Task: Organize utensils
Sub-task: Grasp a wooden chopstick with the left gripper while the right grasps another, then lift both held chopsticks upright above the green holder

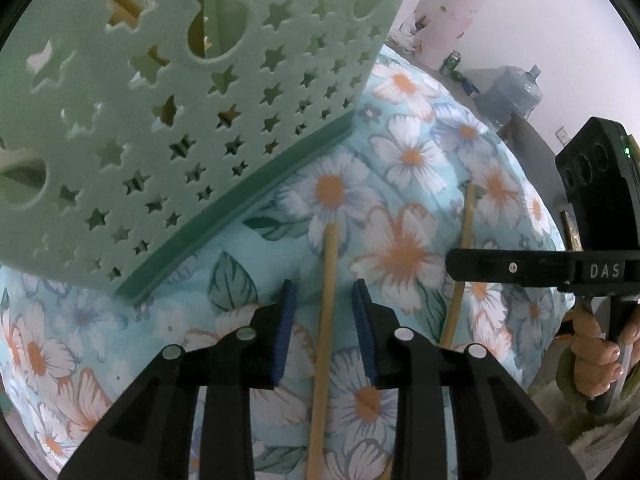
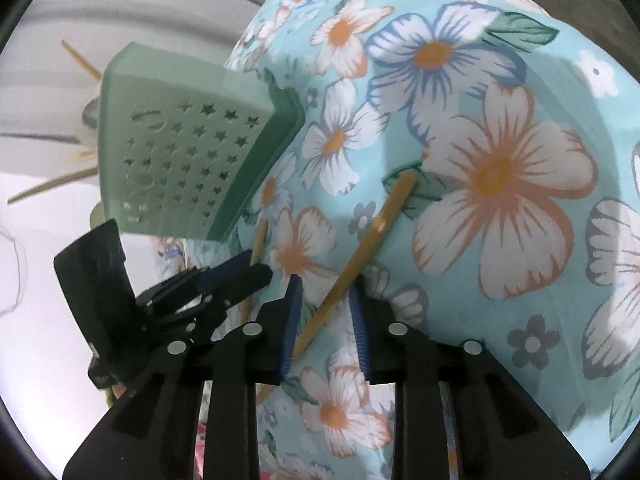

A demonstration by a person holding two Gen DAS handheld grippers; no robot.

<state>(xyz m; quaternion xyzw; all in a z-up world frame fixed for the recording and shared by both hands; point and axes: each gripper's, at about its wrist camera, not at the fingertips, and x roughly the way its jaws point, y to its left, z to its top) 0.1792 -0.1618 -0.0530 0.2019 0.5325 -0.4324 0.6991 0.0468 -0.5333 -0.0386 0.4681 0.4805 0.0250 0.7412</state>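
A pale green utensil holder with star cut-outs stands on a flowered cloth. Two wooden chopsticks lie on the cloth. One chopstick runs between the blue pads of my left gripper, which is open with a gap on both sides of the stick. In the right wrist view the other chopstick lies slantwise between the pads of my right gripper, also open, the stick resting on the cloth. The holder sits to the left there, with the left gripper below it.
Several chopsticks stick out of the holder's top. A person's hand grips the right gripper's handle at the right edge. Past the cloth stand a water jug, a can and a pink patterned bag.
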